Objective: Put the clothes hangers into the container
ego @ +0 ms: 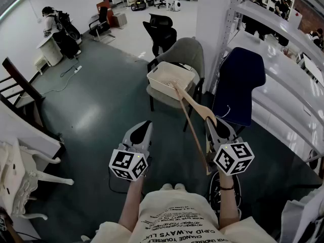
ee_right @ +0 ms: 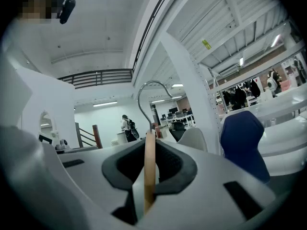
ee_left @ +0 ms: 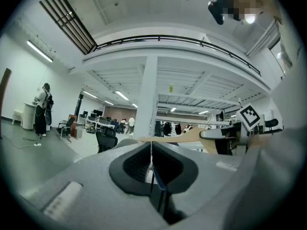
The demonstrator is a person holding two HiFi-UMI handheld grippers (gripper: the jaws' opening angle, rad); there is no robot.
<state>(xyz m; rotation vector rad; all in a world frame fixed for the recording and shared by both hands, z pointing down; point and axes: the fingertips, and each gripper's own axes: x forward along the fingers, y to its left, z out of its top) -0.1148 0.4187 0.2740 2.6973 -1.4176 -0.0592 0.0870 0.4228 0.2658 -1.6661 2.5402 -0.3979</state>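
A wooden clothes hanger (ego: 191, 116) with a metal hook is clamped in my right gripper (ego: 213, 124), which is shut on its wooden body. One end of the hanger reaches toward the white basket (ego: 163, 81) on a grey chair; the other end hangs down by my right arm. In the right gripper view the wood (ee_right: 149, 171) stands upright between the jaws, the hook (ee_right: 144, 92) curling above. My left gripper (ego: 141, 131) hovers to the left of the hanger, shut with nothing in it. In the left gripper view the hanger (ee_left: 187, 137) crosses just beyond the closed jaws.
The basket's grey chair (ego: 188, 54) stands ahead on the dark floor. A blue chair (ego: 241, 82) is close on the right, beside a white pillar (ego: 215, 29) and white shelving (ego: 283, 39). A white ornate chair (ego: 20, 178) is at the lower left. A person stands far back left.
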